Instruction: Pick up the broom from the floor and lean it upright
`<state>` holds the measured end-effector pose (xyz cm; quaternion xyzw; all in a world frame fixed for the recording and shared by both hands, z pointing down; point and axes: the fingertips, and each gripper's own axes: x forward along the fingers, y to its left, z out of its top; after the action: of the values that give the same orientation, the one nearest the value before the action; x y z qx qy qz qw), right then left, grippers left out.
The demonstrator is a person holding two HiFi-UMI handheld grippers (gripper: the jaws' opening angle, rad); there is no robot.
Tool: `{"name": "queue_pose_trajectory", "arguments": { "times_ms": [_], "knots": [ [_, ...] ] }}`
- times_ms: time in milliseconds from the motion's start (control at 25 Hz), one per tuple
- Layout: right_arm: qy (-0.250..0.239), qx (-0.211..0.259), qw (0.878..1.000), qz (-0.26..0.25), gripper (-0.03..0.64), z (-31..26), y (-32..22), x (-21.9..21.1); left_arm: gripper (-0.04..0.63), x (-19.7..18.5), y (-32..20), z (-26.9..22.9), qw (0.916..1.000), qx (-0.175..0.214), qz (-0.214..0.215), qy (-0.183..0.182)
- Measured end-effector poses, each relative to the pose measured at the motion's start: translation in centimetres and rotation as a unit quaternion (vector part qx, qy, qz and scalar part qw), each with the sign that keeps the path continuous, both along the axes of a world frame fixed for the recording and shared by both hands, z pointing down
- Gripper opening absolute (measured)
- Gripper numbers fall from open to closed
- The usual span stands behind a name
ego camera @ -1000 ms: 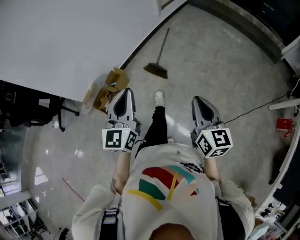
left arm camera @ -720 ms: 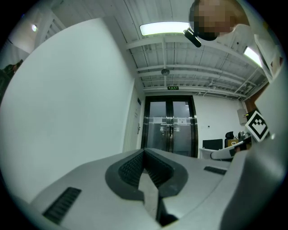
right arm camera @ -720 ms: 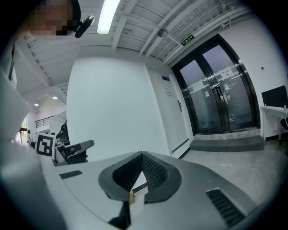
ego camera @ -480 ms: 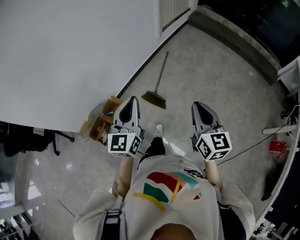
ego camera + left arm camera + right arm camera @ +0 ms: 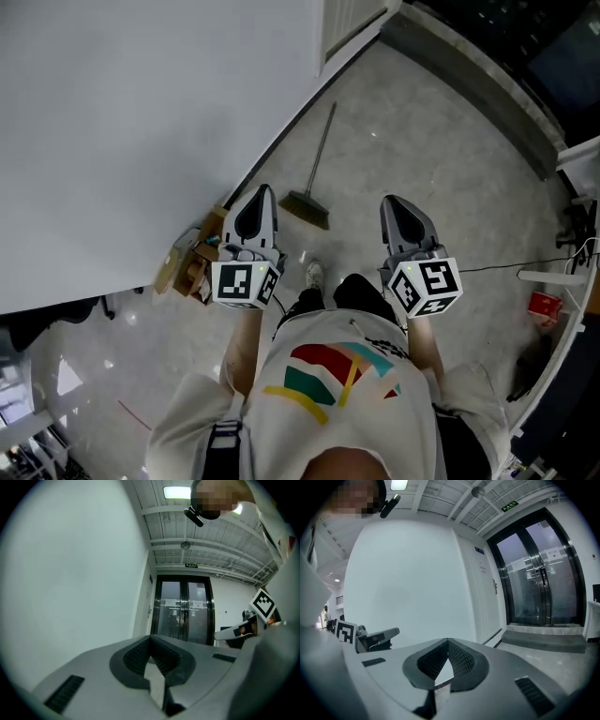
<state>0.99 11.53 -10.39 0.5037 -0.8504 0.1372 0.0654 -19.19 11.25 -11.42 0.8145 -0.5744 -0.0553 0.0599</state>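
Observation:
The broom (image 5: 314, 178) lies flat on the grey floor along the foot of the white wall, its brown bristle head toward me and its thin handle running away. My left gripper (image 5: 262, 193) is held level above the floor, left of the bristle head and apart from it, jaws shut with nothing in them. My right gripper (image 5: 393, 202) hovers to the right of the broom, jaws also shut and empty. In the left gripper view the shut tips (image 5: 151, 639) point at glass doors; in the right gripper view the shut tips (image 5: 447, 642) face the wall.
A crumpled cardboard box (image 5: 192, 258) lies by the wall at my left. A black cable (image 5: 506, 267) crosses the floor at right, near a red object (image 5: 544, 307). A raised step (image 5: 469, 80) runs before dark glass doors (image 5: 183, 611). My shoe (image 5: 314, 275) is below the broom head.
I have walked toward the broom: it has come nearer in the head view, and the cardboard box has slid down to beside the left gripper. Both grippers stay shut and empty.

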Motion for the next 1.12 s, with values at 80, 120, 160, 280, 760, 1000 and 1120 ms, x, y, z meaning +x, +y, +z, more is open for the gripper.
{"name": "queue_pose_trajectory", "arguments": {
  "times_ms": [80, 120, 160, 280, 760, 1000, 1120],
  "knots": [
    [0.001, -0.009, 1.0, -0.005, 0.012, 0.9, -1.8, 0.4, 0.043, 0.5, -1.5, 0.8, 0.9999, -0.011, -0.006, 0.0],
    [-0.001, -0.014, 1.0, -0.008, 0.012, 1.2, -2.6, 0.8, 0.043, 0.9, -2.2, 0.9, 0.9998, -0.015, -0.01, -0.002],
    [-0.005, -0.018, 1.0, -0.009, 0.012, 1.4, -3.5, 1.2, 0.043, 1.3, -2.9, 1.0, 0.9997, -0.018, -0.014, -0.005],
    [-0.015, -0.028, 0.999, -0.013, 0.012, 1.9, -6.3, 2.7, 0.043, 2.8, -4.9, 1.2, 0.9993, -0.024, -0.026, -0.013],
    [-0.024, -0.056, 0.998, -0.029, 0.012, 11.6, -15.6, 6.5, 0.043, 8.2, -14.1, 9.3, 0.9978, -0.051, -0.024, -0.034],
    [-0.017, -0.052, 0.998, -0.037, 0.012, 30.0, -21.4, 5.9, 0.151, 8.7, -21.9, 32.3, 0.9932, -0.115, 0.018, -0.009],
    [-0.006, -0.051, 0.998, -0.04, 0.012, 41.4, -23.5, 6.4, 0.214, 9.2, -25.9, 47.2, 0.9849, -0.169, 0.039, 0.008]
  ]
}}
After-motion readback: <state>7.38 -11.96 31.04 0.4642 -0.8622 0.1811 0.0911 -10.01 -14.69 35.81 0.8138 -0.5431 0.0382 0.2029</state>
